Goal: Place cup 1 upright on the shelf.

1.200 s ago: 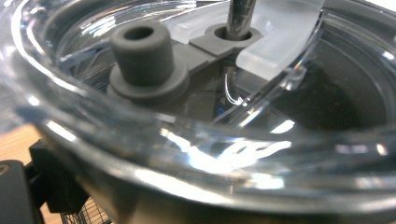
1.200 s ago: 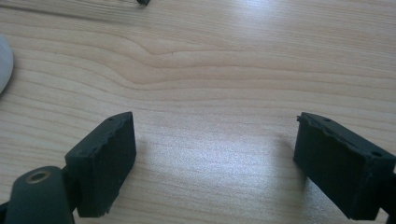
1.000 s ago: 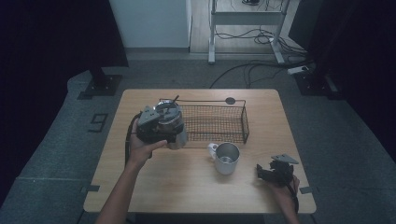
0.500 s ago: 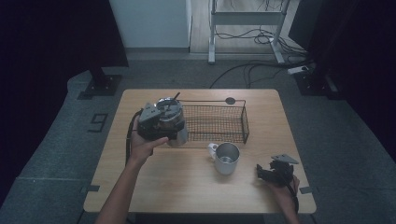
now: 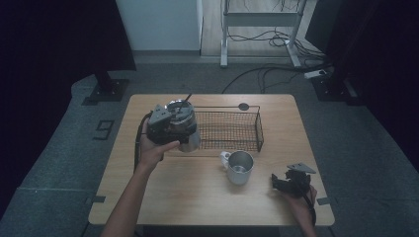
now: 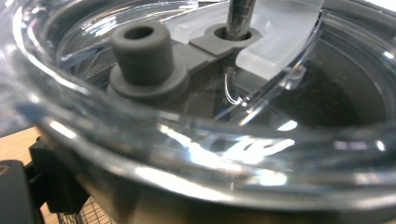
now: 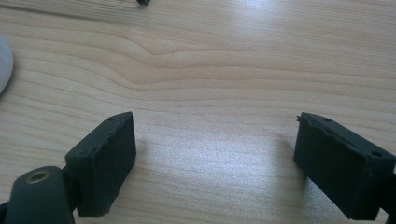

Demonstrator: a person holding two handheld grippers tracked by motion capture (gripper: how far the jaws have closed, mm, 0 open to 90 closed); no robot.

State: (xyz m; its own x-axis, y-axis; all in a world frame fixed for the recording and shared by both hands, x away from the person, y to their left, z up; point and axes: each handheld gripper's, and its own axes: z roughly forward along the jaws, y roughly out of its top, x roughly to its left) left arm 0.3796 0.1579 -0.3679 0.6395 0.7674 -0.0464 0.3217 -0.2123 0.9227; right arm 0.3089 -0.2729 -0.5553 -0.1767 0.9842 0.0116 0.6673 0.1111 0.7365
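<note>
The lidded steel tumbler (image 5: 184,127), gripped in the left tongs (image 5: 170,126), hung over the wire basket's (image 5: 232,129) nine-o'clock rim. The right tongs (image 5: 289,181) rested open on bare tabletop (image 5: 197,197) at four o'clock of the steel mug (image 5: 239,167).

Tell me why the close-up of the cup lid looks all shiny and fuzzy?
In the left gripper view, the clear lid sits so near the camera that its rim blurs, and white glare streaks across it. The high view is dim, with dark corners around the table. The right gripper view is bright and sharp on the wood grain, with soft shadows beside the right gripper.
</note>
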